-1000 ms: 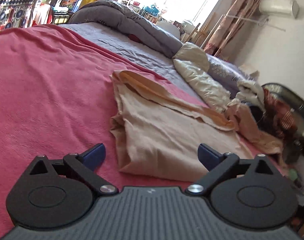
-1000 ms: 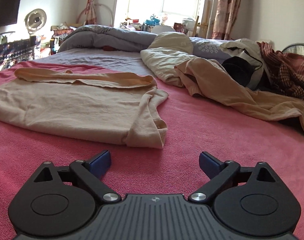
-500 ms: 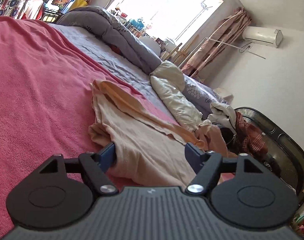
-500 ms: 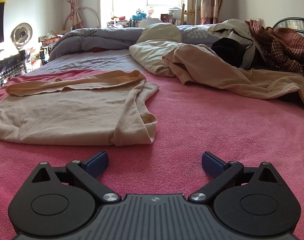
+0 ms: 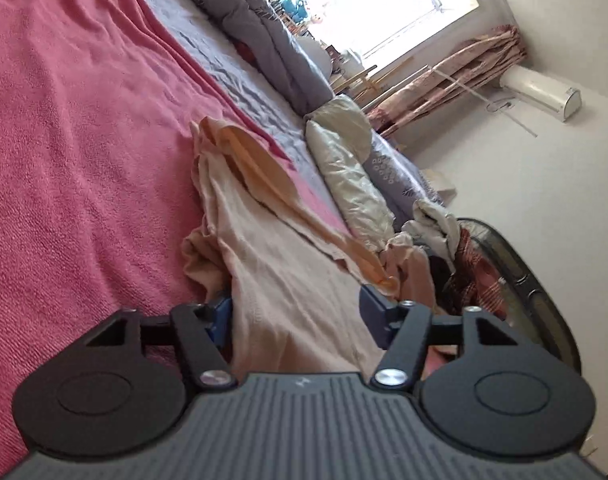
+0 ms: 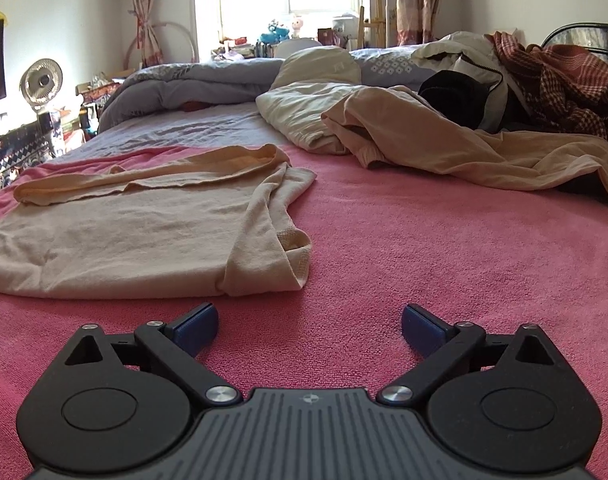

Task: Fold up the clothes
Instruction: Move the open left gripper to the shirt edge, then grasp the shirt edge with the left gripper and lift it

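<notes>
Ahead of my right gripper [image 6: 308, 326] the pink blanket [image 6: 424, 248] lies bare, an open lane running up the bed to the heap of clothes [image 6: 464, 148] near the headboard. That heap, with the cream pillow [image 6: 320, 66] and grey duvet [image 6: 183, 88] behind it, blocks the far end. To the left of the lane the beige shirt [image 6: 123, 236] lies flat, its folded edge just beyond my left blue pad. My left gripper [image 5: 295, 320] has no clear way forward: the shirt's near end fills the gap between its closing jaws. To its left the blanket is free all the way up.
</notes>
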Demonstrator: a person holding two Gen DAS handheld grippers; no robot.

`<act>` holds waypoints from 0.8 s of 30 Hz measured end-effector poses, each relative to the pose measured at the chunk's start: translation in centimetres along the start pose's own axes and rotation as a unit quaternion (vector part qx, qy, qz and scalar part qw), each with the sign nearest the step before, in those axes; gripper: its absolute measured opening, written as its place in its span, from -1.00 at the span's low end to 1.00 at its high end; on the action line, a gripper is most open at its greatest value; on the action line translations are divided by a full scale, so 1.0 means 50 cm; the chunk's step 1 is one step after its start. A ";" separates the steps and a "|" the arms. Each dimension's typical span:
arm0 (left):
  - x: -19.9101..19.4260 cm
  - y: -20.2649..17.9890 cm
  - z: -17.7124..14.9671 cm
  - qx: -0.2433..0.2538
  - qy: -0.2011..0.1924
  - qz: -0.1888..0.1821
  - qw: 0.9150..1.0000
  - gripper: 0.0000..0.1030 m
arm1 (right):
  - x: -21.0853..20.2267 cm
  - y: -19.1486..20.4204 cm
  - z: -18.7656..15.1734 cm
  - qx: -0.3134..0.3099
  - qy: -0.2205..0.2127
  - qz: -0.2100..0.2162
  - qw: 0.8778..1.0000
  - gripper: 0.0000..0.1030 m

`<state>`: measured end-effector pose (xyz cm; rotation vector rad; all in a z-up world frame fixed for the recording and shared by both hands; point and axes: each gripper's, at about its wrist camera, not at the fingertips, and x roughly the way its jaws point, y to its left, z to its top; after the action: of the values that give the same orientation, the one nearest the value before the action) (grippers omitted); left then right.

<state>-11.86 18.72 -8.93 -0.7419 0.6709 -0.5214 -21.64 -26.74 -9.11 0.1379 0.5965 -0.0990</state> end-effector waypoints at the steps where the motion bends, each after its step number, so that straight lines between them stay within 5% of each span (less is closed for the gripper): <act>1: 0.000 0.001 -0.003 0.004 0.005 0.002 1.000 0.01 | 0.000 -0.007 0.000 0.010 0.000 0.006 1.000 0.88; 7: 0.000 -0.005 -0.026 0.011 0.012 0.001 1.000 -0.07 | 0.006 -0.015 0.003 0.028 0.006 0.011 1.000 0.89; 8: 0.000 -0.003 -0.027 0.003 0.010 -0.002 1.000 -0.28 | 0.007 -0.012 0.002 0.024 0.006 0.009 1.000 0.90; 10: 0.005 -0.002 -0.022 0.014 0.029 0.050 0.998 -0.92 | 0.007 -0.011 0.002 0.021 0.007 0.007 1.000 0.90; 16: 0.028 -0.072 0.001 0.150 0.099 0.130 0.975 -0.92 | 0.006 -0.014 0.000 0.026 0.004 0.010 1.000 0.90; 24: -0.004 -0.043 0.018 0.128 0.107 0.148 0.975 -0.89 | 0.005 -0.019 0.001 0.033 0.002 0.011 0.999 0.90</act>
<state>-11.78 17.91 -6.75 -0.3354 0.8801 -0.4060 -21.53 -27.67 -9.33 0.2086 0.5961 -0.0973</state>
